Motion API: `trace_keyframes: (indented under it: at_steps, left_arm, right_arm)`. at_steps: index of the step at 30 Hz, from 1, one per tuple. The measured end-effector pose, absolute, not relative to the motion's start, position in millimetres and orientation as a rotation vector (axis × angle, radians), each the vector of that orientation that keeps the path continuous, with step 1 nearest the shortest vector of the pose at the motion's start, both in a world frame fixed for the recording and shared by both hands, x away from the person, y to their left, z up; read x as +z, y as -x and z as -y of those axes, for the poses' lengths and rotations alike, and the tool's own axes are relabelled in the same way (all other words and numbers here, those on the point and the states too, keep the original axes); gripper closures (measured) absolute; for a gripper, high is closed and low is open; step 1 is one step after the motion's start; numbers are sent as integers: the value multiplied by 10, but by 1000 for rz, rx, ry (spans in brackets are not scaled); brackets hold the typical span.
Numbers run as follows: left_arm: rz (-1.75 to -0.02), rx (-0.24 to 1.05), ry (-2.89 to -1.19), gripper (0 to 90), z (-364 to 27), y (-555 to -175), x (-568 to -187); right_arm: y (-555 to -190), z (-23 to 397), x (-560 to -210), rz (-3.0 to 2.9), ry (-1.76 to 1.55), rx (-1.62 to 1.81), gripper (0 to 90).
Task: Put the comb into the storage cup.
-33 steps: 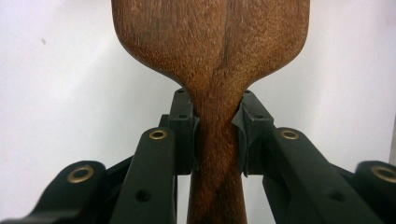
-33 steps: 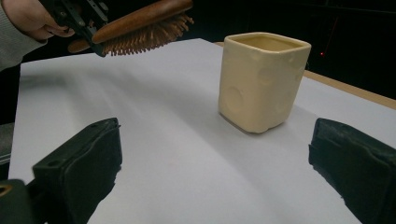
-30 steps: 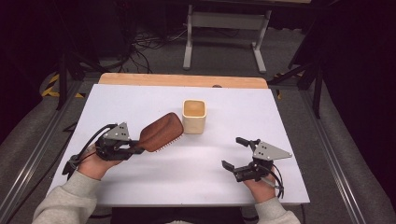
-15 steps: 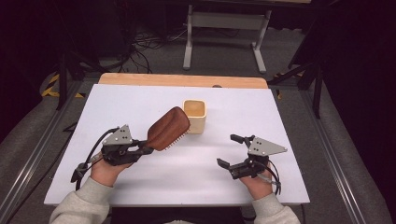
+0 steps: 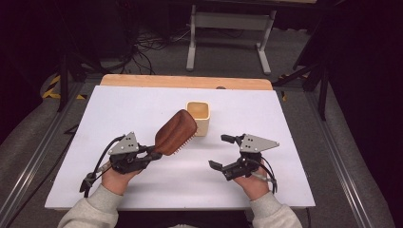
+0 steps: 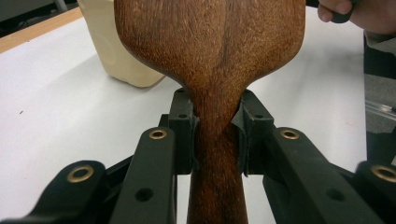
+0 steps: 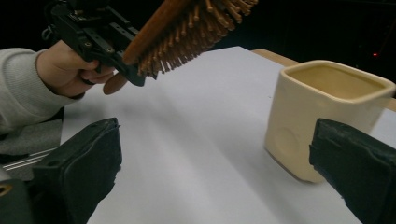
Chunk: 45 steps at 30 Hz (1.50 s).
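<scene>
So I've got the wooden hairbrush [image 5: 176, 132] lifted off the counter [image 5: 294, 123] in the left gripper [image 5: 151, 154]. The fingers [image 6: 184, 135] are clamped on the narrow neck of the handle, right where it widens into the head, and the left gripper view shows both pads pressing flat on the wood. The brush sits tilted, head up and away from me, bristles facing down and toward my right side, with the tip of the head hanging just beside the cream cup [image 5: 198, 117], near its rim.

The right gripper [image 5: 227, 152] is empty, fingers spread wide, hovering over the counter with the cup off to one side between them in its own view, not touching it.

My read: this is the carry step, brush headed for the cup. Next move probably needs the brush turned so one end points down into the opening, then lowered without knocking the rim. The cup looks light, so steadying it with the right gripper might be smart.

Stuff I can't make out: from the left gripper view the brush blocks most of the cup, so I can't judge how it lines up with the opening. The butt end of the handle is hidden behind the gripper body from above. Inside of the cup looks empty but I can't see the bottom.
</scene>
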<state>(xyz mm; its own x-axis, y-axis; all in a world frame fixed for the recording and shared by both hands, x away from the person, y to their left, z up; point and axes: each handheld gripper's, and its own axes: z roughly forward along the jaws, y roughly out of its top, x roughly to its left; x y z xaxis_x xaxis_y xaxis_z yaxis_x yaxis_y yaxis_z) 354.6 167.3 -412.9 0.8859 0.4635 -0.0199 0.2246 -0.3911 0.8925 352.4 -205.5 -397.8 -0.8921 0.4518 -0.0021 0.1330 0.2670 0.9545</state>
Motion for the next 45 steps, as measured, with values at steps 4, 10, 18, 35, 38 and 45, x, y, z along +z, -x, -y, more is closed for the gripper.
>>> trace_keyframes:
  at_steps: [4,10,18,35,38,45]
  left_arm:
    - [-502,299,-1988,725,-1659,-3532,-4139]
    - [-498,329,-2001,725,-1623,-3504,-4163]
    - [-487,335,-2031,725,-1585,-3502,-4185]
    - [-471,338,-2035,724,-1560,-3482,-4188]
    - [-471,336,-2038,724,-1560,-3485,-4193]
    - [-459,364,-2065,728,-1529,-3480,-4213]
  right_arm:
    - [-3573,1925,-3919,-2308,-530,1659,33]
    - [-3675,1728,-3824,-2350,-529,1670,33]
    - [-3811,1472,-3774,-2411,-541,1704,35]
    - [-3925,1206,-3784,-2483,-631,1674,123]
    - [-3925,1219,-3774,-2479,-651,1682,158]
    - [-3927,1259,-3734,-2488,-681,1715,312]
